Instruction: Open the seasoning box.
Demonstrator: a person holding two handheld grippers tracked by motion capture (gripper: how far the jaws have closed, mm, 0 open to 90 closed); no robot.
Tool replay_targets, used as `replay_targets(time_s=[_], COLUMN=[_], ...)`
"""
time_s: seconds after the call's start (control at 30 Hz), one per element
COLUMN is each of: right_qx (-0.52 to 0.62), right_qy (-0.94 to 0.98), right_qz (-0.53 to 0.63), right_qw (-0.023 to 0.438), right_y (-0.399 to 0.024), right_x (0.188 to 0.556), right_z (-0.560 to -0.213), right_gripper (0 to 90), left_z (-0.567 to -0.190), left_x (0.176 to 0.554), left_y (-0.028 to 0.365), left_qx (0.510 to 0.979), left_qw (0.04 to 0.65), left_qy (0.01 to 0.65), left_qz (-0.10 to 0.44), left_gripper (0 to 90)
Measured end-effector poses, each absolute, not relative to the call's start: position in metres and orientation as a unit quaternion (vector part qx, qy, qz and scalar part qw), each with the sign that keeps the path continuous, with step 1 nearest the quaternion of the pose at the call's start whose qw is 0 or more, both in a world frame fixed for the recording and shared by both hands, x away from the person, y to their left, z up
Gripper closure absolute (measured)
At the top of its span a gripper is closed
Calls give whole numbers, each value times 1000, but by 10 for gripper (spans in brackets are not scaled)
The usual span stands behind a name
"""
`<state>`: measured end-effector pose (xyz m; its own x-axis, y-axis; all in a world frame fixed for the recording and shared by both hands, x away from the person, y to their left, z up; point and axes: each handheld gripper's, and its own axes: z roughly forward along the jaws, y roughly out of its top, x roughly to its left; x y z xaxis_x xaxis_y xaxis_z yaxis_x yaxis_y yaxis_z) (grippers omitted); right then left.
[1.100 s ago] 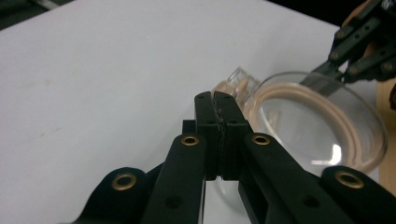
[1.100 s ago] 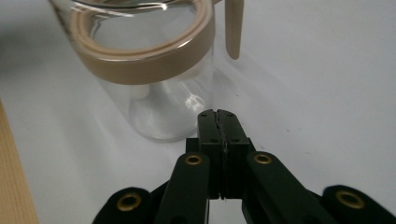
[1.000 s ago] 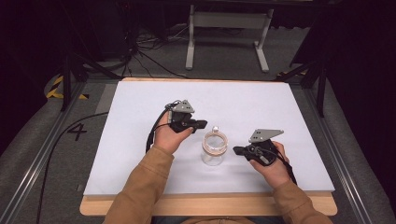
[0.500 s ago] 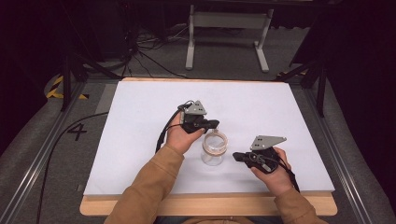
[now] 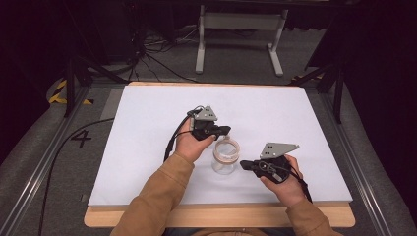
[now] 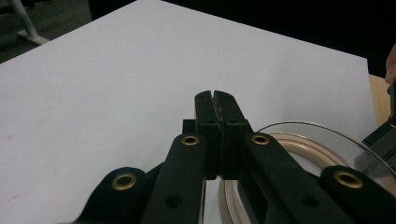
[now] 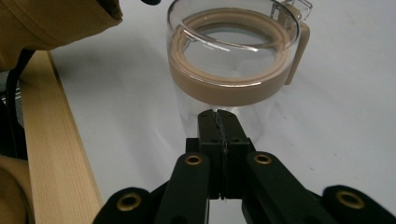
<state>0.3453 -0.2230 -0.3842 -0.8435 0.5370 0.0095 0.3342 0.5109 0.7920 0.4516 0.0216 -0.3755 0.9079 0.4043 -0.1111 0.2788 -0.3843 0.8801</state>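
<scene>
Both tools closed, empty: left tool over the jar rim, right tool beside its wall; open jaws before gripping the lid, steady the glass

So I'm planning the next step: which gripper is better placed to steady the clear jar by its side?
Probably the right gripper: its shut jaws point straight at the jar wall, level with it. The left gripper sits above the rim.

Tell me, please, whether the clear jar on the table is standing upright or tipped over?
Upright. The clear jar stands on its base on the white table, its tan-banded rim facing up, between the two shut grippers.
</scene>
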Motion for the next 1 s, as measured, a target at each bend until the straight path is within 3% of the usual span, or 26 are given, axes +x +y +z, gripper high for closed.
replay_targets(time_s=[0.33, 0.63, 1.0], right_qx=[249, 258, 256], right_qy=[850, 820, 814], right_qz=[450, 507, 516], right_qw=[110, 57, 71], right_y=[-218, -222, -221], right_x=[345, 355, 356], right_z=[-379, -384, -386], right_gripper=[900, 900, 900], left_z=[-377, -377, -377], left_x=[453, 453, 454], left_y=[21, 21, 22], left_qx=[831, 828, 828], left_qw=[513, 517, 517], left_qy=[206, 209, 210], left_qz=[65, 60, 57], left_gripper=[898, 898, 895])
